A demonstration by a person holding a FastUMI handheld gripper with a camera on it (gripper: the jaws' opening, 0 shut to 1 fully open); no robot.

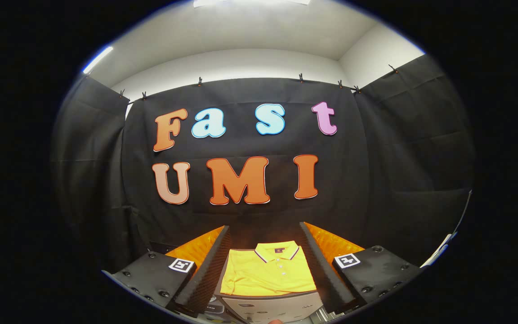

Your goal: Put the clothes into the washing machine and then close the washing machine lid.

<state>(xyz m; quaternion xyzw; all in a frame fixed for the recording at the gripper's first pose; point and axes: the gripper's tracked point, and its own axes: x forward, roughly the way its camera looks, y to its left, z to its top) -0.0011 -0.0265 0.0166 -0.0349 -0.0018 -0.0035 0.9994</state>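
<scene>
Tongs (265, 252) standing wide open, gripping nothing; folded yellow polo shirt (268, 270) lying between the fingers (207, 270) on a grey surface (272, 308).

Black cloth wall (389, 180) w/ clips along top (white ceiling (259, 31), strip lights above).
</scene>
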